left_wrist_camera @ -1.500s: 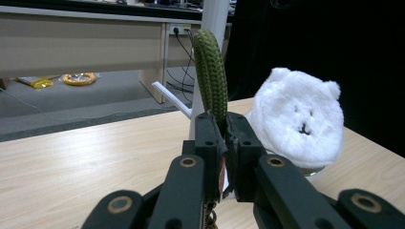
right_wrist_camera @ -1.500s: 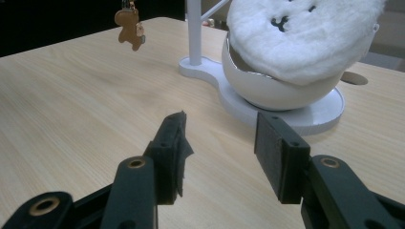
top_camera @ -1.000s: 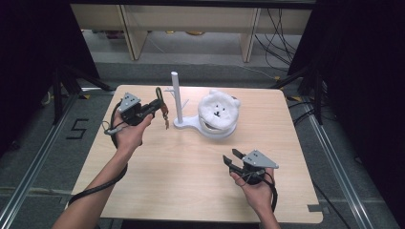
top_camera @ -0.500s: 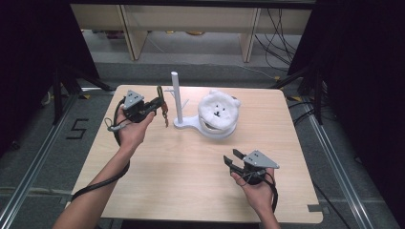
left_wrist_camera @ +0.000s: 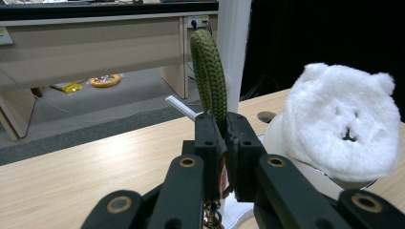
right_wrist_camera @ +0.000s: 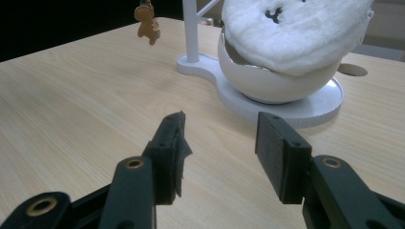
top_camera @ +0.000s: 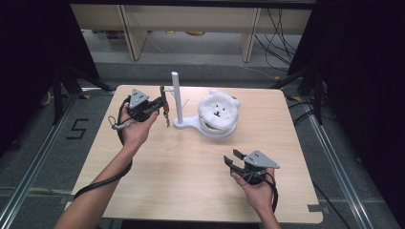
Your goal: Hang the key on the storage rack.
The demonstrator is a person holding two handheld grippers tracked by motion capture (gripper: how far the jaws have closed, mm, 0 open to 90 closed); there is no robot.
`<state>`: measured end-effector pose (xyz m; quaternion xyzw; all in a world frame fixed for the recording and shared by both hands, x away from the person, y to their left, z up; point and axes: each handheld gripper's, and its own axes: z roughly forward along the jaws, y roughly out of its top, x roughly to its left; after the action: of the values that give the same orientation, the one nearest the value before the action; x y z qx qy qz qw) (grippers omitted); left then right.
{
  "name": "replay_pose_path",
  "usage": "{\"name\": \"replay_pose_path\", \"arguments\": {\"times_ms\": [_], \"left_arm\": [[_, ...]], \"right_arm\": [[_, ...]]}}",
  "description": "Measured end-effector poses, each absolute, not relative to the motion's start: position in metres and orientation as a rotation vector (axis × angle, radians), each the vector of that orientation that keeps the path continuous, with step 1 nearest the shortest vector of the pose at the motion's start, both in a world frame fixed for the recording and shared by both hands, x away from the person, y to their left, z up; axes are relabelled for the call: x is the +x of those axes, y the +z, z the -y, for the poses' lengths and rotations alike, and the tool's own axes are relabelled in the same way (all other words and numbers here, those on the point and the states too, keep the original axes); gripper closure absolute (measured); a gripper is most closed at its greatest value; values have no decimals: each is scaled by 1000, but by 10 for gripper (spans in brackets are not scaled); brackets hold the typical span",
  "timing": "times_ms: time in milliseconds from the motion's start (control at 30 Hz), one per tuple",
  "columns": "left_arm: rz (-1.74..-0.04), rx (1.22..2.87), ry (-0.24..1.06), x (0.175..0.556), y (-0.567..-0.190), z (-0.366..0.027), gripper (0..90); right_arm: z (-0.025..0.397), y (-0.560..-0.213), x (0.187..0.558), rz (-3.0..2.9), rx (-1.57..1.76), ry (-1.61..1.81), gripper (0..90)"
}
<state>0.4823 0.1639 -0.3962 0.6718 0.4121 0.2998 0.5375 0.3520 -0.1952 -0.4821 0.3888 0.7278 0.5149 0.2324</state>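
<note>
Left tool [top_camera: 161, 103] clamped tight on a green braided cord loop [left_wrist_camera: 208, 76], held up just left of the white stand's post [top_camera: 175, 95]. Small brown charm [top_camera: 167, 118] dangling under the grip, clear of the bench [top_camera: 157, 176]. In the left gripper view, cord loop rising upright from between the pads, post right behind it, a thin white peg [left_wrist_camera: 180, 107] angling off the post lower down. Fluffy white bear cover [top_camera: 218, 110] sitting over the bowl on the right of the stand base, touching nothing held.

Right tool [top_camera: 237, 161] resting low at near right, well apart from the stand, jaws spread wide and holding nothing; same seen in the right gripper view, open gap between the pads [right_wrist_camera: 172, 143], bench beyond.

Step in hand, by judgement: hanging the loop on the stand. Best done by keeping the loop open and upright, edging right until the loop's opening faces the post top or the peg, then lowering so the cord settles over it. Release only once the cord bears on the stand, not before. Worth minding: charm swinging into the post, and a narrow loop snagging on the tip. Slow, level travel advised. Right tool free to steady the stand base if it tips.
</note>
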Motion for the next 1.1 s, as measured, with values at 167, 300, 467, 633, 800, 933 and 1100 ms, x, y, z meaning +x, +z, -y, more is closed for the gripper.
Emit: {"name": "replay_pose_path", "arguments": {"times_ms": [167,300,467,633,800,933,1100], "left_arm": [[-972,1607,724,483,-395,-162,837],[-964,1616,729,483,-394,-160,837],[-959,1629,725,484,-395,-157,837],[-951,1644,726,485,-396,-153,838],[-952,1654,728,487,-397,-150,839],[-953,1663,729,488,-398,-149,839],[-951,1669,730,490,-399,-147,838]], "right_arm": [[195,-482,351,-1995,1074,1391,541],[196,-483,353,-2000,1056,1408,541],[194,-482,349,-1995,1107,1397,541],[196,-483,351,-2007,1068,1392,539],[194,-483,349,-1981,1115,1400,538],[196,-482,350,-2007,1080,1388,538],[196,-482,351,-2004,1074,1385,538]]}}
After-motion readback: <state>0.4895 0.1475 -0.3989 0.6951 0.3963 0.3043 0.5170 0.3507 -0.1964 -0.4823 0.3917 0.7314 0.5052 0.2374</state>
